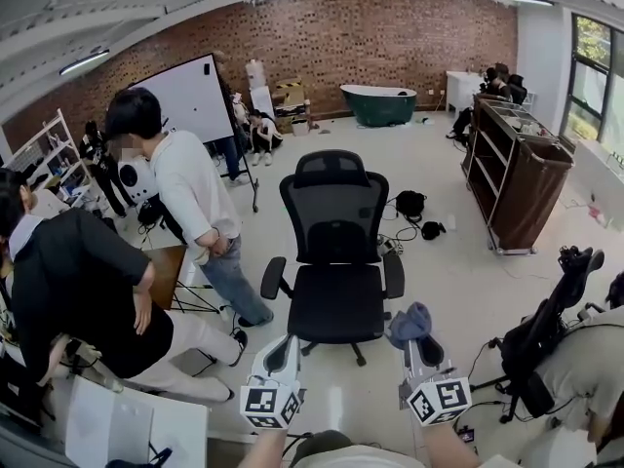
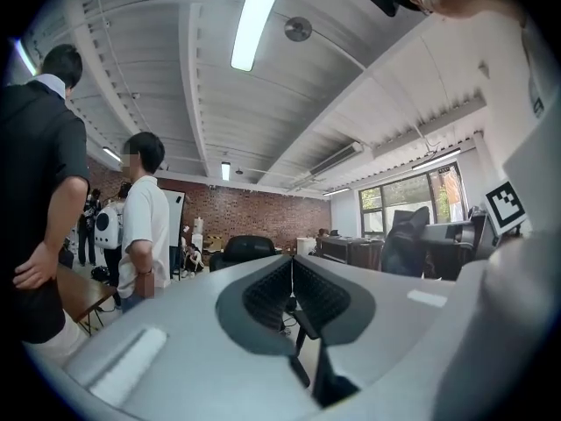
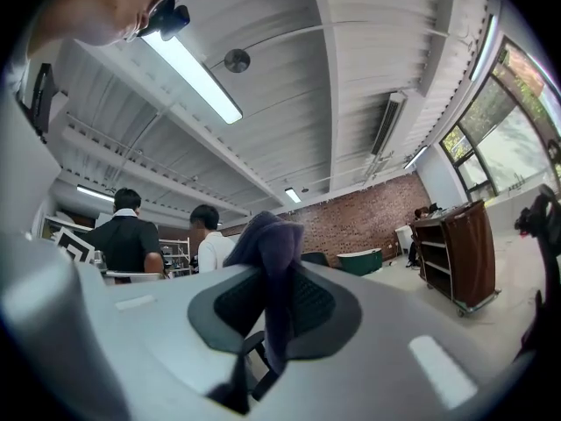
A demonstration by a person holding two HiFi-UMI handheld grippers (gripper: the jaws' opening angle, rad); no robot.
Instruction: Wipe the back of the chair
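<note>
A black mesh office chair [image 1: 331, 252] stands in the middle of the floor, its seat towards me, so the front of its back [image 1: 331, 203] faces me. Both grippers are low in the head view, short of the chair and not touching it. My left gripper [image 1: 285, 347] is shut with nothing in it; its jaws meet in the left gripper view [image 2: 292, 279], with the chair [image 2: 246, 250] small beyond them. My right gripper [image 1: 417, 339] is shut on a blue-grey cloth [image 1: 409, 322], which bunches above the jaws and hangs between them [image 3: 270, 270].
A person in a white shirt [image 1: 191, 198] stands just left of the chair, and a person in black [image 1: 78, 291] bends nearer me. A brown cart [image 1: 517, 169] stands at the right, a second black chair [image 1: 546, 325] at the near right. Bags and cables [image 1: 414, 213] lie behind the chair.
</note>
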